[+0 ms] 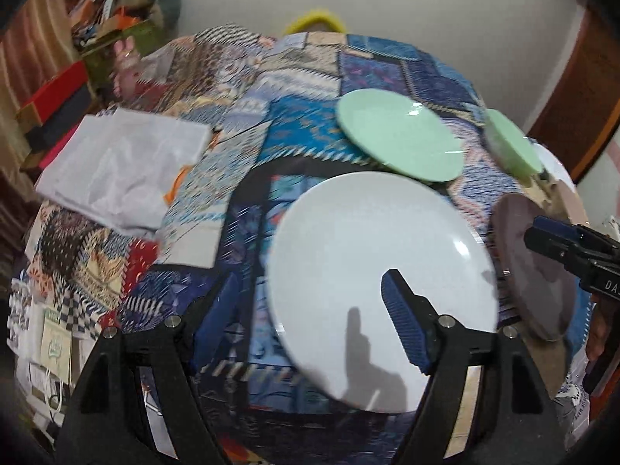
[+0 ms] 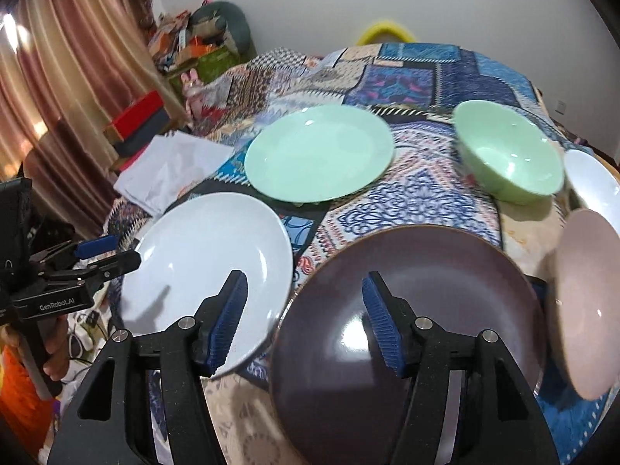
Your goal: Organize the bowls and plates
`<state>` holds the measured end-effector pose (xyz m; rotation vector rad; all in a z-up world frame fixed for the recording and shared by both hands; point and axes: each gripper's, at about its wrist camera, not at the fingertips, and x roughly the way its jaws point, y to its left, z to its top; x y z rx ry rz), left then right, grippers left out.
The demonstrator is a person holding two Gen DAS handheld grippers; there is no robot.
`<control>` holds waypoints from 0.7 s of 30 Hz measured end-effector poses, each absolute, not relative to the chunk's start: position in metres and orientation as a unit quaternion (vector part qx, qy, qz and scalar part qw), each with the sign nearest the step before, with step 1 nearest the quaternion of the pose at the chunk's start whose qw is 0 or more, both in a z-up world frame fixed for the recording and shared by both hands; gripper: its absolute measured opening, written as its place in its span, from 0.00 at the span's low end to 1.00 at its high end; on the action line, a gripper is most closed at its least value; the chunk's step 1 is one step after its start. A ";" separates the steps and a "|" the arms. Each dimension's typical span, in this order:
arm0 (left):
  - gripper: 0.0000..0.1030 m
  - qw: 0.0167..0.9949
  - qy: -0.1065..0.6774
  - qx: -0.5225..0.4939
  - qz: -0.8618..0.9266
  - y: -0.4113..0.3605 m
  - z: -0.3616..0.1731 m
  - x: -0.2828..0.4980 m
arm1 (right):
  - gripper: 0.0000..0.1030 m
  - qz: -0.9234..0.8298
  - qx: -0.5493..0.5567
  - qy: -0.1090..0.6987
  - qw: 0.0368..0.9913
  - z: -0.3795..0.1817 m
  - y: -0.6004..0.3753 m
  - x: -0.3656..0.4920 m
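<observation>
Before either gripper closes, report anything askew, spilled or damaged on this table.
Nothing spilled or broken. The crumpled white sheet at the table's left edge is the only non-dish item. The white plate and dark plate sit flat; the green bowl stands upright.

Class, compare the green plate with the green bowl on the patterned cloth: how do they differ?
The green plate is wide and shallow; the green bowl is narrower, with deep, steep walls. The plate lies nearer the white plate, the bowl farther right. Both share the same pale mint colour and glossy finish, and neither is held.
</observation>
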<state>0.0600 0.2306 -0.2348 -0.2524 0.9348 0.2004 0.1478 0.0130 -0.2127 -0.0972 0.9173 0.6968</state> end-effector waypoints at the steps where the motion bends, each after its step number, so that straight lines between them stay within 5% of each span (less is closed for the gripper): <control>1: 0.74 0.879 0.450 -0.123 0.099 0.235 -0.239 0.059 | 0.57 0.329 -0.048 0.436 0.836 -0.215 0.017 0.150; 5: 0.70 0.875 0.456 -0.132 0.094 0.245 -0.249 0.057 | 0.48 0.337 -0.052 0.449 0.826 -0.223 0.031 0.157; 13: 0.39 0.866 0.475 -0.141 0.068 0.251 -0.263 0.062 | 0.29 0.347 -0.083 0.467 0.809 -0.236 0.056 0.164; 21: 0.25 0.861 0.482 -0.162 0.032 0.249 -0.267 0.064 | 0.22 0.343 -0.128 0.492 0.790 -0.251 0.073 0.170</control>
